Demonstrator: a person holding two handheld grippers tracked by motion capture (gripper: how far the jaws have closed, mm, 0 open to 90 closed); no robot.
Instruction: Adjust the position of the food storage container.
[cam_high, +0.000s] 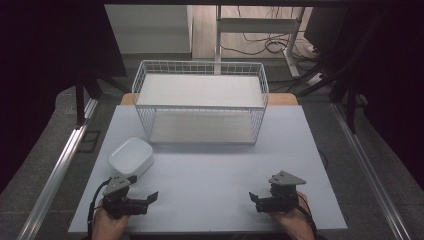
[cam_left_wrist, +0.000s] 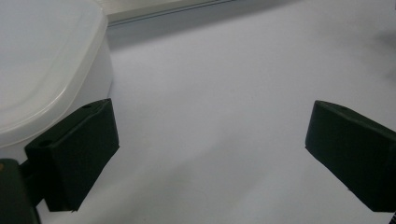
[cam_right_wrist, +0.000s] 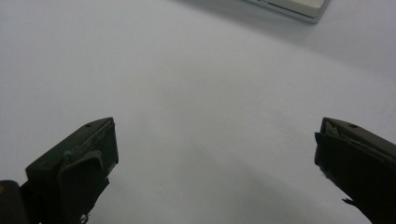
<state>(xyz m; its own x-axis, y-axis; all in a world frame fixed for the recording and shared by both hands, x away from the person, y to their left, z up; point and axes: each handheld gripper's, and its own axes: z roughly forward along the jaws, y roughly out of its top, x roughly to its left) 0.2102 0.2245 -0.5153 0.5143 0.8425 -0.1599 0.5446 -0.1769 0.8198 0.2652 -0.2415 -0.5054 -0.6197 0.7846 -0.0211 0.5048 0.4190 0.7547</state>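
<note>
The left claw (cam_high: 150, 196) rests low at the near-left part of the worktop (cam_high: 210, 170), held in the person's left hand (cam_high: 107, 220). Its jaws stand wide apart with nothing between them. In the left gripper view one jaw sits just beside the wall of the white lidded container (cam_left_wrist: 46, 70), apparently not touching it.

The container (cam_high: 130, 156) stands on the worktop directly ahead of the left claw, lid on and upright. It is the nearest object to either claw, so it is judged to be the item in hand.

The right claw (cam_high: 254, 196) rests at the near-right part of the worktop, well apart from the container. Its jaws are likewise fully spread and hold nothing; the right gripper view shows bare surface between them.

A white wire basket (cam_high: 200, 102) stands at the far side of the worktop, open at the top and with nothing in it. Judged from its position, it is the likely destination for the container.

Both claws point inward and lie parked; no grasp is yet made. The open left jaws suit an approach to the container's side.
</note>
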